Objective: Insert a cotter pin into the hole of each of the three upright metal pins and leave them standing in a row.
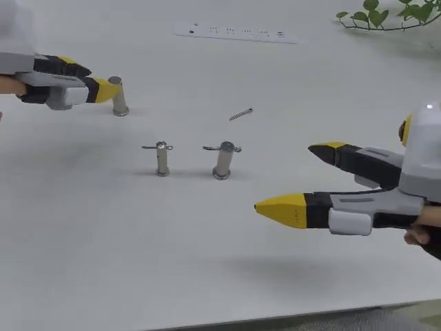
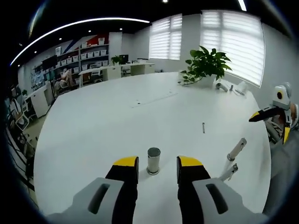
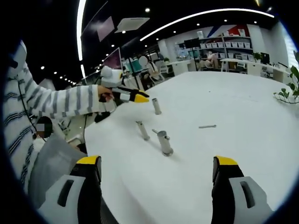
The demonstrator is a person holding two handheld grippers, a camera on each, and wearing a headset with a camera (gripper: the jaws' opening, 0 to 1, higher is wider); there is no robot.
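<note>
Three upright metal pins stand on the white table (image 1: 207, 262). The middle pin (image 1: 162, 158) and the right pin (image 1: 222, 160) each carry a cotter pin through the top. The bare third pin (image 1: 118, 96) (image 2: 153, 160) stands farther back left, just ahead of my open left gripper (image 1: 102, 81) (image 2: 157, 162), in line with the gap between its jaws and untouched. A loose cotter pin (image 1: 241, 114) (image 2: 203, 127) (image 3: 207, 126) lies flat behind the right pin. My right gripper (image 1: 293, 177) (image 3: 157, 163) hovers open and empty at the front right, aimed at the right pin (image 3: 164, 142).
A white power strip (image 1: 234, 32) lies at the table's far edge and a leafy plant (image 1: 389, 14) reaches in at the back right. The table's front edge runs close below my right gripper. A person's striped sleeve (image 3: 70, 102) holds the left gripper.
</note>
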